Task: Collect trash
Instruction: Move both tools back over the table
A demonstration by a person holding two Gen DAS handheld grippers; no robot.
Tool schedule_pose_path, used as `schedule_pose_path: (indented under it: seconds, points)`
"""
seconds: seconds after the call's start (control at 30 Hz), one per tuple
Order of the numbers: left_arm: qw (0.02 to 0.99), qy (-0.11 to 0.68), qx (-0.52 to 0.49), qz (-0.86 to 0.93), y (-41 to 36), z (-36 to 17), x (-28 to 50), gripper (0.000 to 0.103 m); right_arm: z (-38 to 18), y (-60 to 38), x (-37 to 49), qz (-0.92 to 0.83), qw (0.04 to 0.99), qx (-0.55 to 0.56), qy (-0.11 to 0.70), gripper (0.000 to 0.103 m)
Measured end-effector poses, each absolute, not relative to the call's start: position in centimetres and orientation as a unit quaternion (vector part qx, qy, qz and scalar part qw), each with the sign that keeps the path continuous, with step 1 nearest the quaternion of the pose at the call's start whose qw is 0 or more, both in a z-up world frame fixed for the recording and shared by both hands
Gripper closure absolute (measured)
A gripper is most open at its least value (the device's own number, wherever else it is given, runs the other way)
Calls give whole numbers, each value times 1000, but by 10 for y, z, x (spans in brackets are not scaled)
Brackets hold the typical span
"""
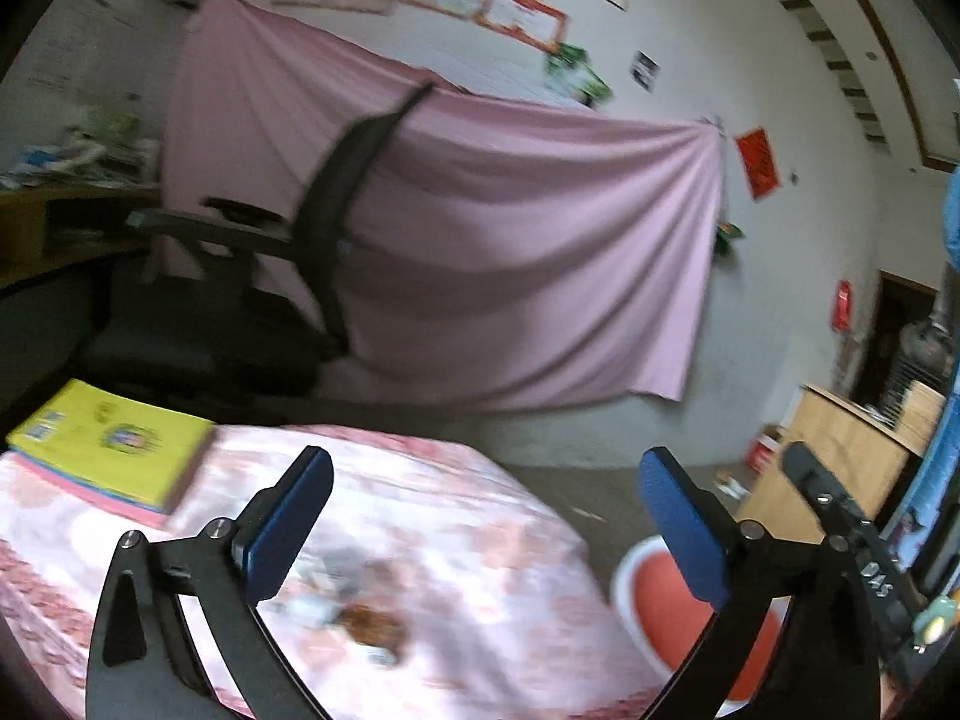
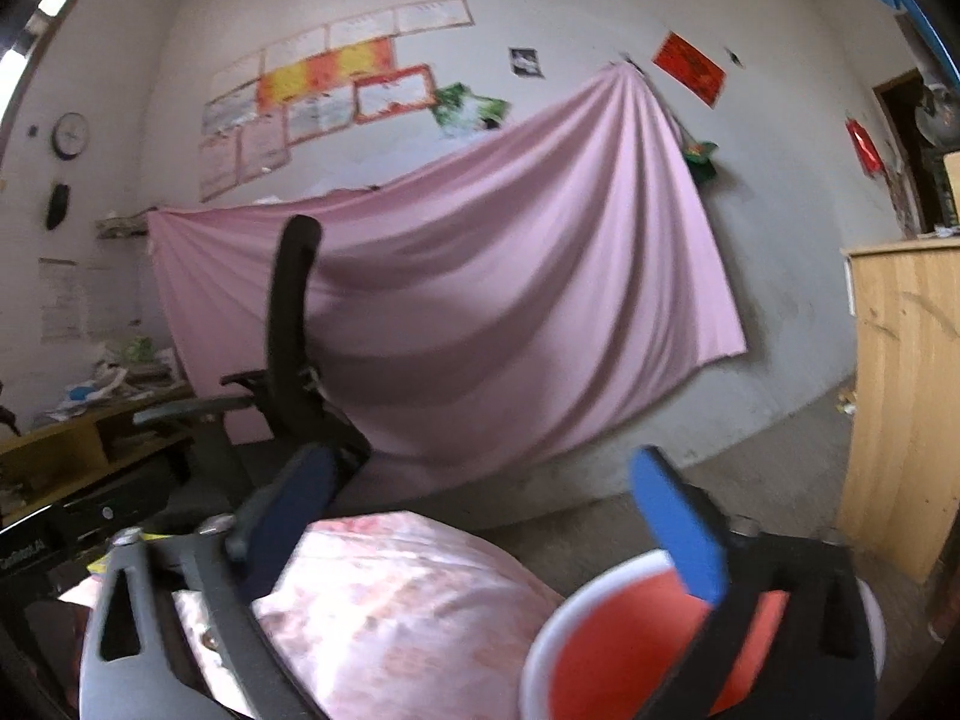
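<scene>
Left wrist view: the yellow book (image 1: pixel 114 444) at far left bears blurred, unreadable print. The left gripper (image 1: pixel 486 516) gapes empty over the floral tablecloth (image 1: pixel 468 516), where crumpled trash (image 1: pixel 354 612) lies near its right edge. Right of it stands the red bin (image 2: pixel 630 642), beneath the released right gripper (image 2: pixel 486 516).

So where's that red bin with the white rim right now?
The red bin sits on the floor just off the right edge of the pink floral table, low in both wrist views, with the open right gripper above it.
</scene>
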State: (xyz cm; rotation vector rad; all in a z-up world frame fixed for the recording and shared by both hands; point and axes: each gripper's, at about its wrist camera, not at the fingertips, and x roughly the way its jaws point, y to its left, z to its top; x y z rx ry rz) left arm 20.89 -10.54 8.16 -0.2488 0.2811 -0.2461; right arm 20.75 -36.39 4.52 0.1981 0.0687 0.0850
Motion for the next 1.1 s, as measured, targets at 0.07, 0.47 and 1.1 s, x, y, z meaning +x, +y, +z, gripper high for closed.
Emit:
schedule_pose_path:
  seconds: [0.07,0.47,1.1]
  points:
    - [979,128,-118,-104,-90,80,204,3,46,-352,208,59,994,92,28,0]
    - [992,87,-80,-48,-28,61,182,3,45,-273,209,114,993,22,-7,0]
    - [974,213,-68,-41,12,19,211,4,4,-213,259,194,959,-55,197,25]
